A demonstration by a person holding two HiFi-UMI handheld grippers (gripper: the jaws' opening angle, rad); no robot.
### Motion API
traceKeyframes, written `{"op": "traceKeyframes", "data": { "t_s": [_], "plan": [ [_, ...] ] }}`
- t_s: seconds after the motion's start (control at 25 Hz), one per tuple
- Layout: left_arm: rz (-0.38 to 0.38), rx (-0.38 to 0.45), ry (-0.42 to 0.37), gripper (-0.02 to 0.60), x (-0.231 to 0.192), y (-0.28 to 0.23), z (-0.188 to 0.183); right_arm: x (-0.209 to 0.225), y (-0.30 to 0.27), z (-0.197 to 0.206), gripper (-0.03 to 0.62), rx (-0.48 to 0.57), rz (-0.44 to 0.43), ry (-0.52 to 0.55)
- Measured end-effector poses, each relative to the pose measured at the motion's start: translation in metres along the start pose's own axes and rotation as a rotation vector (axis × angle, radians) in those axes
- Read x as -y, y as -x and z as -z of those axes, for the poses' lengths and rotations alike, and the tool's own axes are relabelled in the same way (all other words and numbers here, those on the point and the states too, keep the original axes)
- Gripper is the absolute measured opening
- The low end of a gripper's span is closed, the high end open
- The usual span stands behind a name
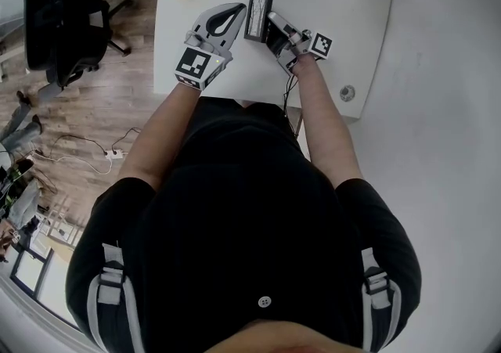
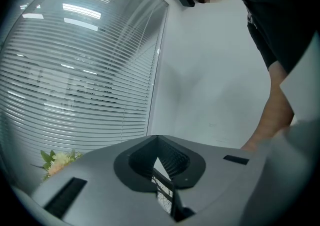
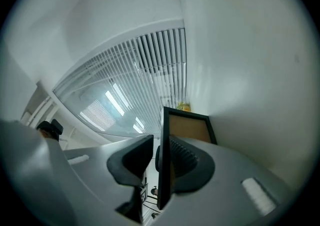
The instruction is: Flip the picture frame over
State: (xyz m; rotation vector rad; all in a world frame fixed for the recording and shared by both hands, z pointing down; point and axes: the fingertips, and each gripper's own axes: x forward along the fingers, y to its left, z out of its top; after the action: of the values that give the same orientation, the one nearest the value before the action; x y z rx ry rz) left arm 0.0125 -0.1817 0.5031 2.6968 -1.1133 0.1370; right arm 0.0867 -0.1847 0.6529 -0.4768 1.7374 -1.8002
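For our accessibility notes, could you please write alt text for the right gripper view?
A black-edged picture frame with a brown back stands edge-on between the jaws of the right gripper, against the ribbed pad on the right, with a thin gap to the other pad. Window blinds and a white wall lie behind.

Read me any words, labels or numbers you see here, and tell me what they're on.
None can be read.
The picture frame: whatever is on its face is too small to make out.
The left cube and right cube: square markers only, no letters.
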Motion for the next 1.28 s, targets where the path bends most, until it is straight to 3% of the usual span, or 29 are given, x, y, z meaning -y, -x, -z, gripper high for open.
{"op": "traceKeyframes", "data": {
  "t_s": [0.16,0.4,0.8,1.08,1.28],
  "plan": [
    [0.002,0.008,-0.008,0.005,0.004,0.005,-0.004,0.000,0.010,-0.007,0.153,0.015,0.069,0.076],
    [0.008,0.020,-0.023,0.005,0.009,0.013,-0.014,0.001,0.018,-0.005,0.190,-0.043,0.237,0.259],
    [0.006,0.030,-0.036,0.005,0.018,0.022,-0.023,0.017,0.035,-0.003,0.246,-0.103,0.504,0.455],
    [0.003,0.023,-0.038,0.005,0.018,0.027,-0.023,0.022,0.035,-0.009,0.267,-0.235,0.721,0.753],
    [0.006,0.029,-0.050,0.005,0.020,0.027,-0.029,0.005,0.026,-0.010,0.288,-0.307,0.772,0.920]
  ]
}}
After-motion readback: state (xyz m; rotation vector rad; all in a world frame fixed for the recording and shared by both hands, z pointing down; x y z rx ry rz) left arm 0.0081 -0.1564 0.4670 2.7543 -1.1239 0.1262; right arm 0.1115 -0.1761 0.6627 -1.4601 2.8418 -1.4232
